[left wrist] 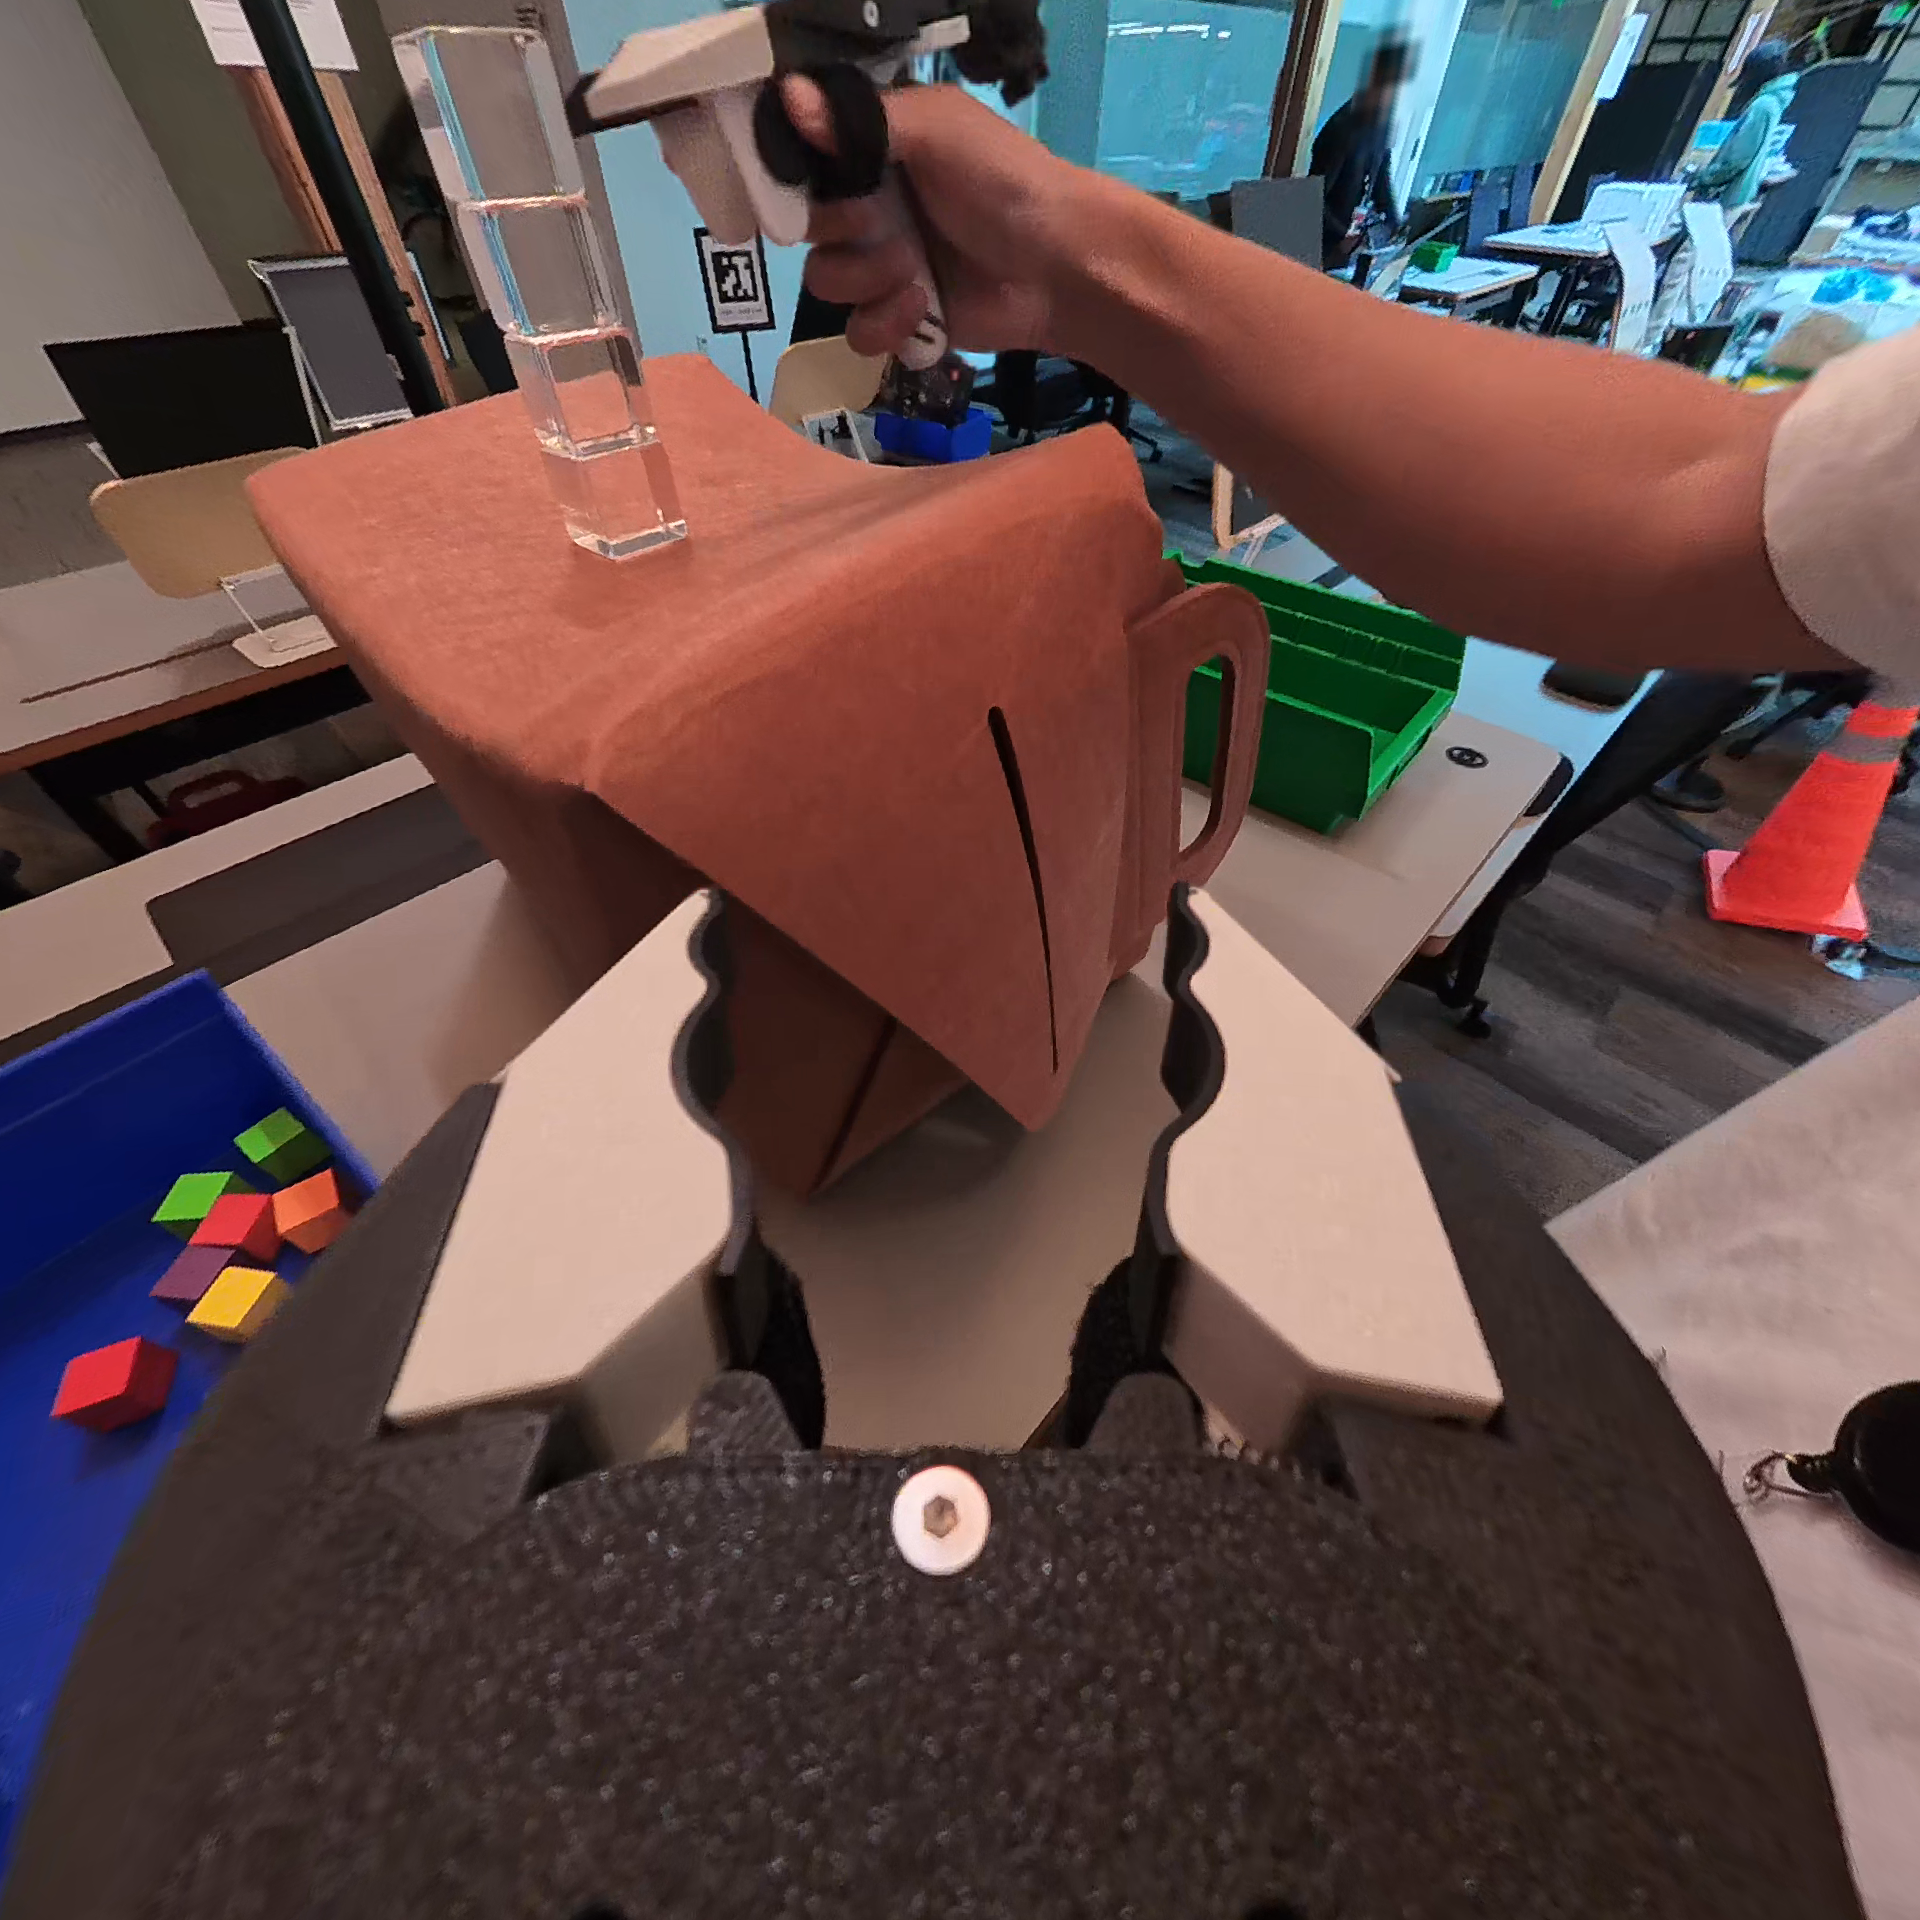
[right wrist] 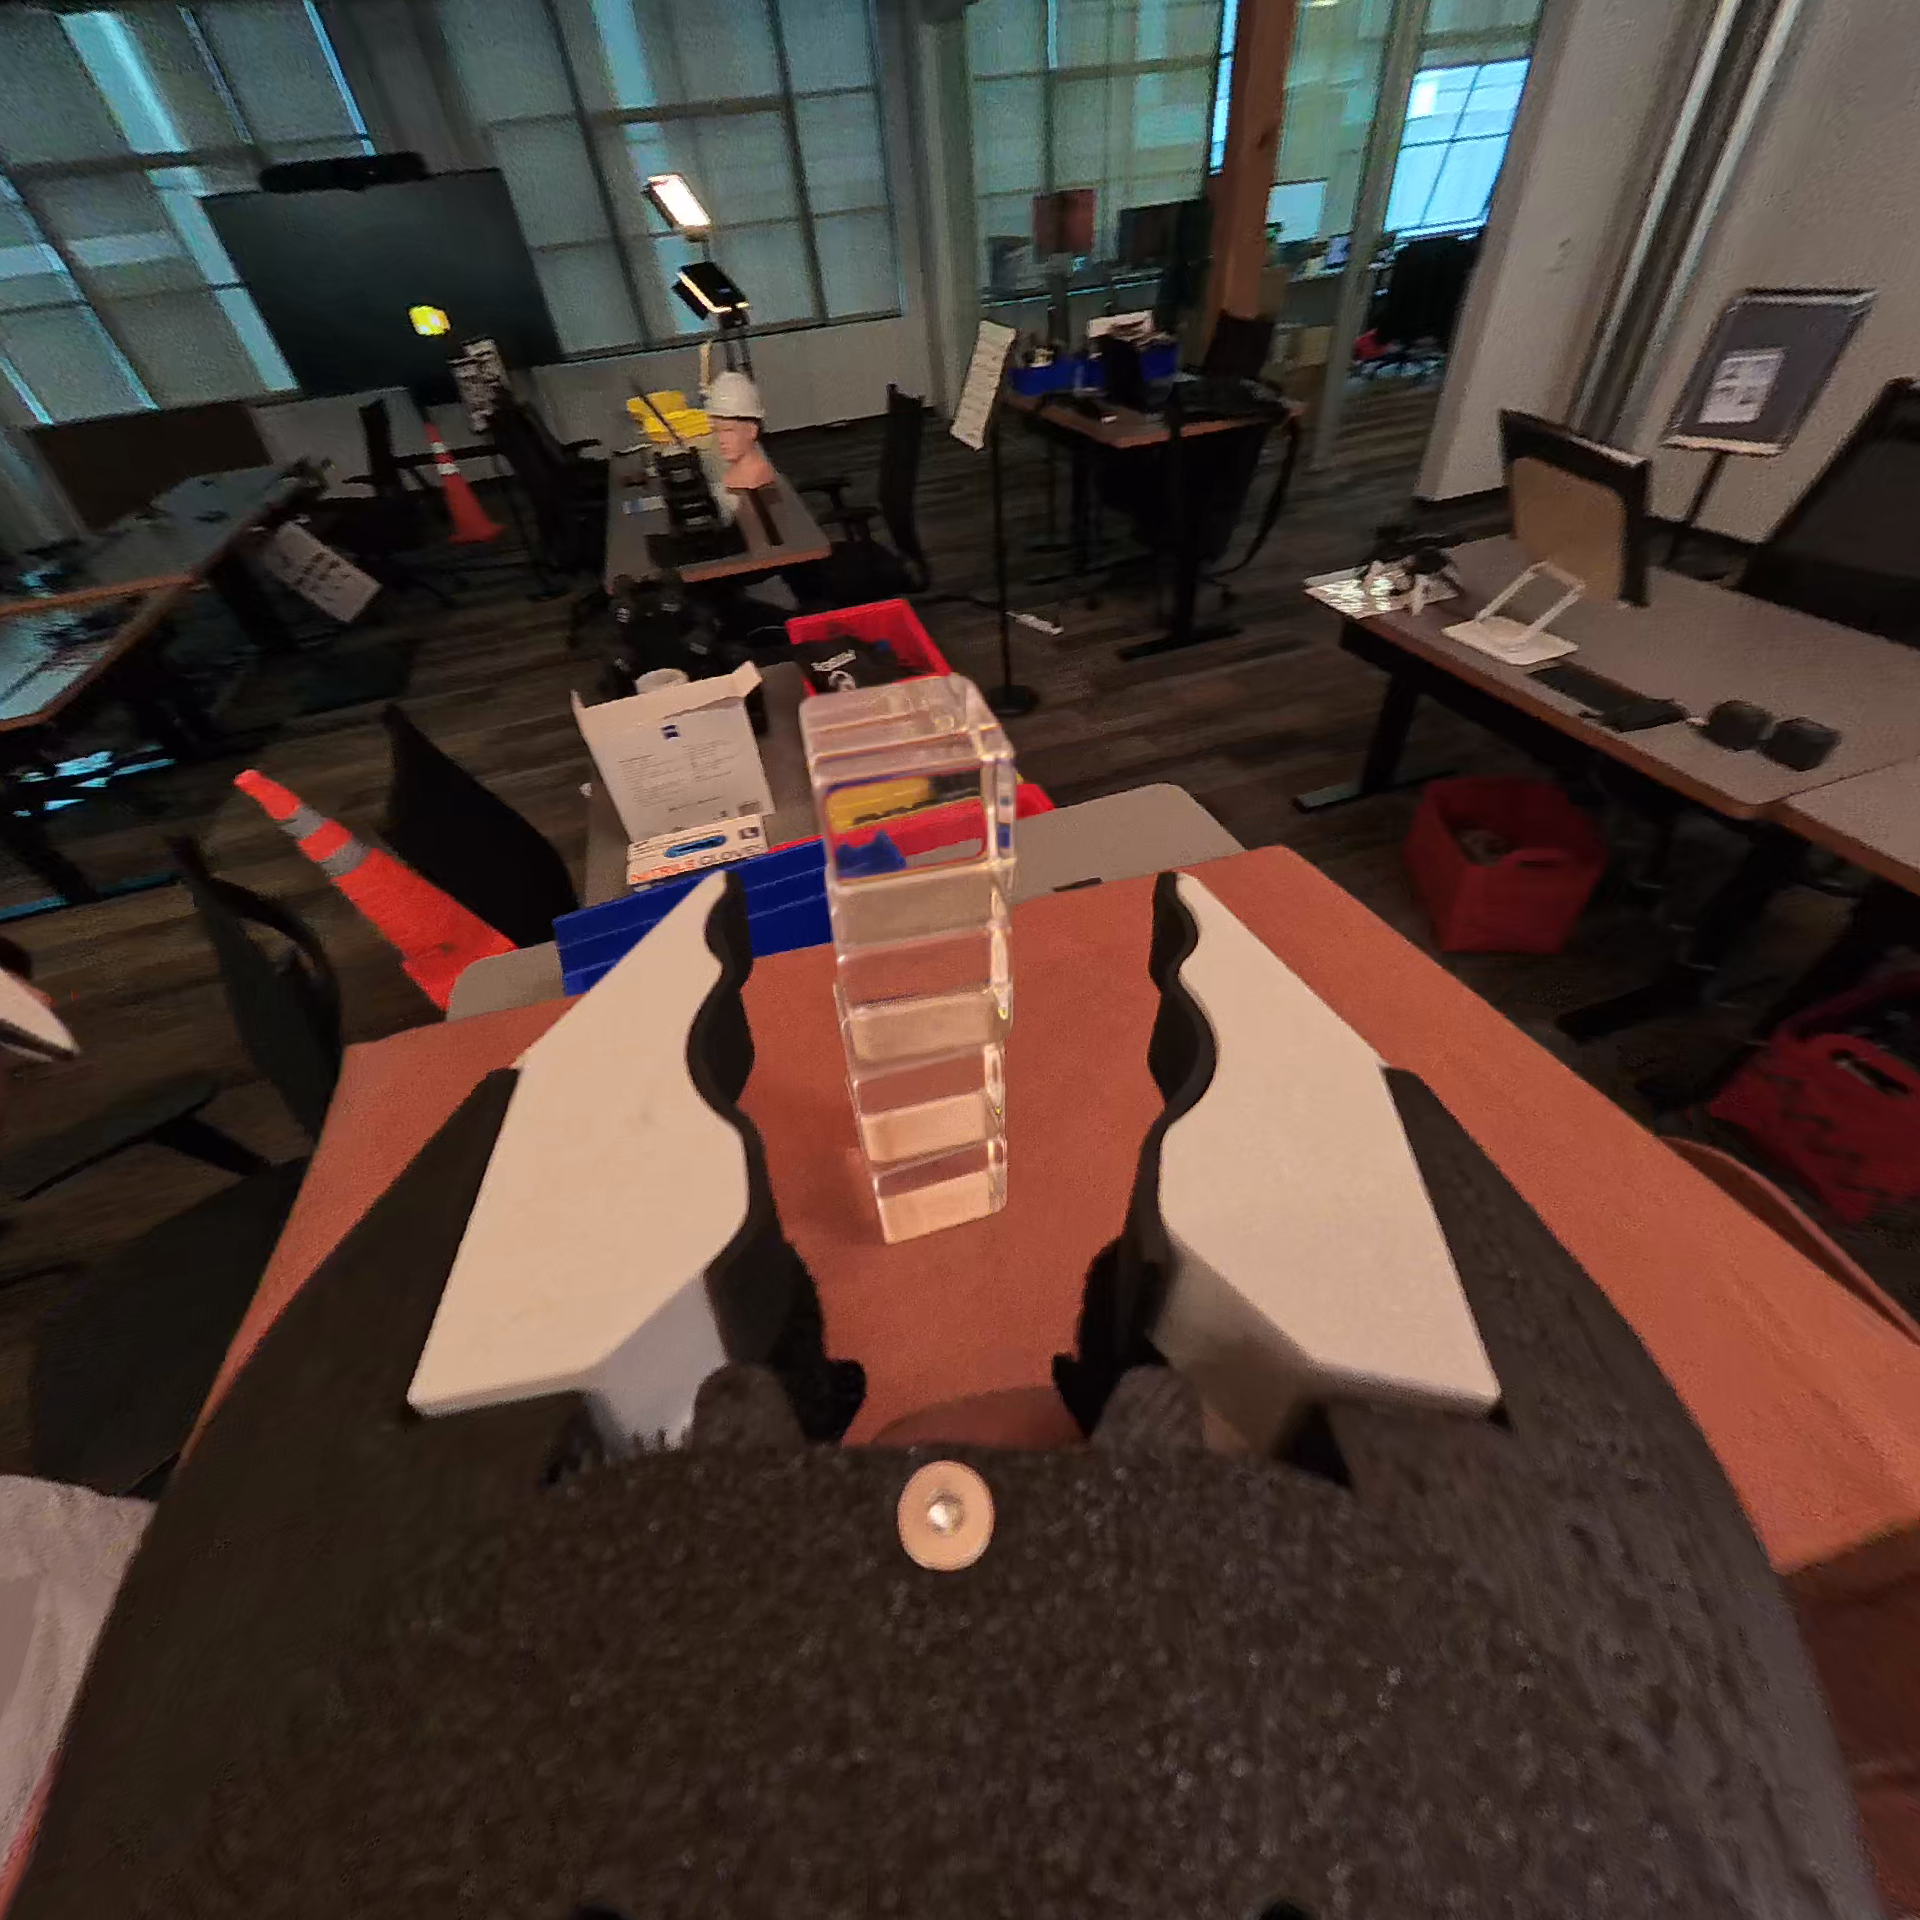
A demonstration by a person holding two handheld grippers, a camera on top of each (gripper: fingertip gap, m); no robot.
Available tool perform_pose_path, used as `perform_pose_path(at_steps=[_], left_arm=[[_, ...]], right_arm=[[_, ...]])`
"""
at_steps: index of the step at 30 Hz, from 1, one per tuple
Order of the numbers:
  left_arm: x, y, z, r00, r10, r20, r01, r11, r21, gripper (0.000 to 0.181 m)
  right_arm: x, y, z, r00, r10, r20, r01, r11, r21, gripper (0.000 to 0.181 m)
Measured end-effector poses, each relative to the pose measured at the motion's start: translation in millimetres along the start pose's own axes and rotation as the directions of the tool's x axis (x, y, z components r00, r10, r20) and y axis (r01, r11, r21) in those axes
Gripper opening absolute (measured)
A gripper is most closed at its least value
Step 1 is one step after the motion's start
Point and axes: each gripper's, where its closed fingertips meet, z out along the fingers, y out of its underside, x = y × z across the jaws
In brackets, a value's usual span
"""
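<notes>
The rust-brown felt-covered box [left wrist: 727, 665] with a loop handle on its side stands on the pale grey counter [left wrist: 343, 1039], tilted, its low corner near the counter's front edge. It looks soft-skinned and grippy, probably light, and likely to rock if nudged.

On its flat top, toward the far left corner in the left wrist view, stands the tall stack of clear acrylic cubes [left wrist: 566, 312]. The cubes are probably hard, smooth, slippery and loose on each other. The stack looks tippy, and a hold across two flat opposite faces of one cube seems safest.

The left gripper [left wrist: 940, 1049] has its fingers spread apart and empty, its jaws either side of the box's low front corner without touching it. The right gripper [right wrist: 940, 1049] is also spread and empty, above the box top with the stack between and beyond its fingertips.

Only the left wrist view shows the box's tilt, the handle, a person's hand [left wrist: 935, 239] holding the right gripper, a green plastic bin [left wrist: 1340, 696] and a blue bin [left wrist: 94, 1132] of small coloured wooden cubes [left wrist: 234, 1226]. Only the right wrist view shows five cubes from above.
</notes>
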Motion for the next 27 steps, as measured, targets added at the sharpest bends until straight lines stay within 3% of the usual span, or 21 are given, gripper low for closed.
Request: perform_pose_path(at_steps=[4,9,12,14,23,27], left_arm=[[-8.2,6.0,-5.9,0.999,0.009,0.033,-0.009,1.0,-0.018,0.085],[-16.7,7.9,-6.7,0.999,-0.004,0.044,0.004,1.0,-0.018,0.085],[-19.9,7.0,-5.1,0.999,-0.001,0.044,0.002,1.0,-0.018,0.085],[-21.2,6.1,-4.1,0.999,0.003,0.042,-0.002,1.0,-0.02,0.085],[-19.2,2.0,2.6,1.0,0.012,0.016,-0.012,1.0,-0.016,0.085],[-15.9,1.7,7.0,1.0,0.012,0.002,-0.012,1.0,-0.02,0.085]], right_arm=[[-6.9,-9.3,11.4,0.991,0.026,0.131,-0.032,0.999,0.042,0.067],[-11.5,-1.5,25.0,0.987,0.001,0.159,-0.001,1.0,-0.001,0.065],[-14.1,-2.4,27.2,0.986,-0.024,0.168,0.022,1.0,0.012,0.042],[-14.0,-5.3,26.8,0.986,-0.047,0.163,0.041,0.998,0.038,0.041],[-3.6,-22.5,18.0,0.991,-0.07,0.116,0.061,0.994,0.086,0.041],[-5.0,-48.7,-10.6,0.989,-0.131,0.069,0.125,0.988,0.089,0.041]])
